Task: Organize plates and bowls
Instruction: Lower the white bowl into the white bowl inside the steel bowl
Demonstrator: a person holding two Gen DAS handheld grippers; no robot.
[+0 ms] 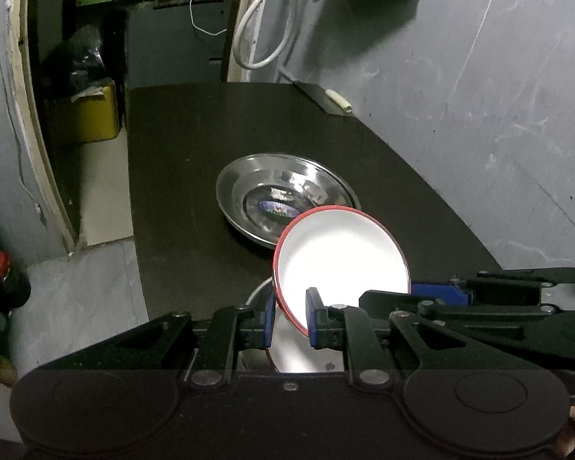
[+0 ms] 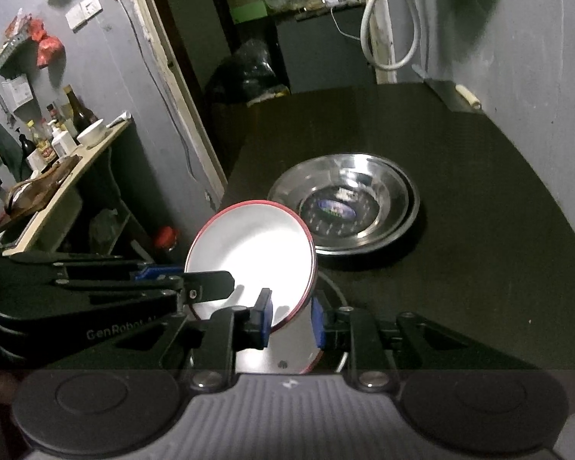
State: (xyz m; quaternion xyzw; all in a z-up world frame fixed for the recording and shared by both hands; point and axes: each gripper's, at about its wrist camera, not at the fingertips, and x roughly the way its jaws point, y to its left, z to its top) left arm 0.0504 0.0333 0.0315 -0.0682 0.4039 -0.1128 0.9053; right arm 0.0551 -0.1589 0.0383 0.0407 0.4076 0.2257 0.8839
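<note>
A white plate with a red rim (image 1: 343,253) (image 2: 253,253) is held tilted above the dark table. My left gripper (image 1: 289,320) is shut on its near left rim and my right gripper (image 2: 291,320) is shut on its near right rim. Each gripper shows in the other's view: the right one (image 1: 479,291) and the left one (image 2: 134,272). A steel bowl (image 1: 283,199) (image 2: 345,207) stands on the table just beyond the plate. Another white, red-rimmed plate (image 1: 306,352) (image 2: 287,349) lies beneath the held one, mostly hidden.
The dark table (image 1: 180,176) (image 2: 479,230) runs along a grey wall on the right, with its left edge open to the floor. A small black item with a white roll (image 1: 333,101) sits at the far right corner. A side counter with bottles (image 2: 57,142) stands at the left.
</note>
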